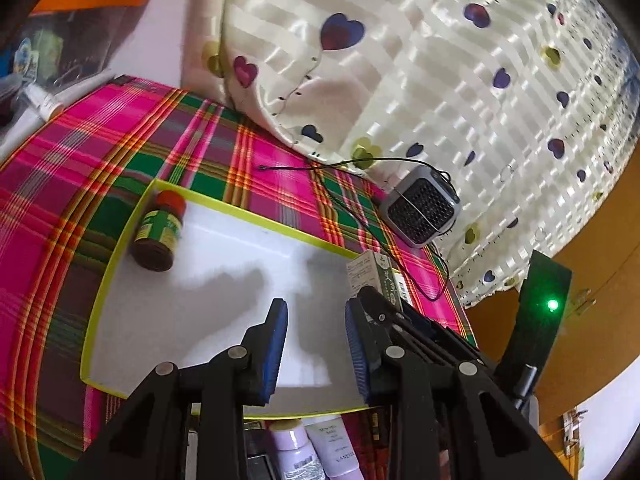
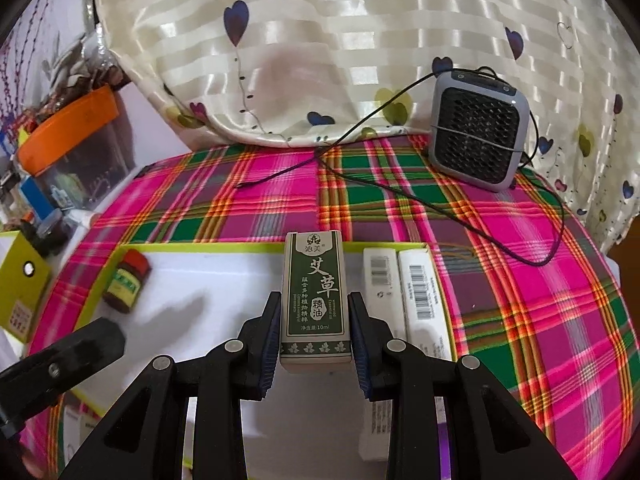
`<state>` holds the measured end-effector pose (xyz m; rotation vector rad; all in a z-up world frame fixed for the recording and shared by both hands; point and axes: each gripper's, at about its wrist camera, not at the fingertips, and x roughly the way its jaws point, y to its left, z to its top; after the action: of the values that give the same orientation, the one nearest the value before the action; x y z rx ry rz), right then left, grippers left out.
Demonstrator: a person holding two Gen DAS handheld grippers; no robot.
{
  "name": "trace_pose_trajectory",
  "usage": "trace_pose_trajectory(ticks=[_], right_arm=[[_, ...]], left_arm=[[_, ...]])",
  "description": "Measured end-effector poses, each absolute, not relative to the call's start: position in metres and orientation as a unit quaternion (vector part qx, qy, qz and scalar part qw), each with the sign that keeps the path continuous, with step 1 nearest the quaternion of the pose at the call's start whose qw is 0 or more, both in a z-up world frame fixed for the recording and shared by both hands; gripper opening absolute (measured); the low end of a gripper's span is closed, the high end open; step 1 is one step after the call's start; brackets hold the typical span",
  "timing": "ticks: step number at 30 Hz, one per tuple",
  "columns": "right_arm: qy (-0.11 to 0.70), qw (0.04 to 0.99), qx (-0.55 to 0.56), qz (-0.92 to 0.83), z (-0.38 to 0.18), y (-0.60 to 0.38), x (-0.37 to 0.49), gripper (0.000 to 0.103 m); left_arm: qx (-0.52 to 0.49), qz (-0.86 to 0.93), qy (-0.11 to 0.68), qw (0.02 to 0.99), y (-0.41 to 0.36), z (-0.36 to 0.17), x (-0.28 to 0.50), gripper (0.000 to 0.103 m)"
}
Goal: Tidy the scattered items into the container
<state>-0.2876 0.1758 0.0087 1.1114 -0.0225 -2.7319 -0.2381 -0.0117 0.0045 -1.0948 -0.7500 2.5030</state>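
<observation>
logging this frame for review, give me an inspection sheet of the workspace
surface: pink and green plaid cloth over the table.
job's things: white tray with yellow-green rim; small red-capped jar lying inside at the left; two white barcoded boxes at its right side; green boxed oil.
clutter: two lilac bottles outside the tray's near edge; yellow box at far left.
grippers: right gripper shut on the green boxed oil above the tray; left gripper open, holding nothing.
cables: thin black cable looping across the cloth by the grey fan.
surroundings: heart-print curtain; orange-lidded bin.
</observation>
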Motion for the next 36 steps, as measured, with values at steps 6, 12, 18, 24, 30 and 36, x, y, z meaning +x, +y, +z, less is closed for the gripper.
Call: trace_pose_trajectory(ticks=[6,12,18,24,30,36], right_arm=[[-0.005,0.089,0.375,-0.923,0.010,0.179,-0.291,0.033],[-0.009,0.105,0.375,-0.921,0.009,0.181,-0.291,0.033],[-0.025,0.141,0.368,-0.919,0.018,0.187,-0.278,0.033],[-0.036,0.217,0.394,-0.892,0.012,0.171,-0.280,0.032],[-0.026,0.183,0.415,-0.891,0.000,0.160,-0.294,0.031],[-0.042,0.178,0.408,-0.895,0.002,0.165,-0.293,0.032]], left_arm=[[-0.385,0.872,-0.263,0.150,-0.013,0.002,-0.239,0.030],[-0.386,0.873,-0.257,0.150,-0.009,0.002,-0.239,0.030],[-0.391,0.872,-0.255,0.144,-0.008,-0.003,-0.241,0.030],[-0.372,0.879,-0.258,0.147,-0.011,0.005,-0.235,0.030],[-0.372,0.878,-0.265,0.140,-0.017,0.005,-0.237,0.030],[-0.371,0.879,-0.266,0.140,-0.017,0.005,-0.236,0.030]])
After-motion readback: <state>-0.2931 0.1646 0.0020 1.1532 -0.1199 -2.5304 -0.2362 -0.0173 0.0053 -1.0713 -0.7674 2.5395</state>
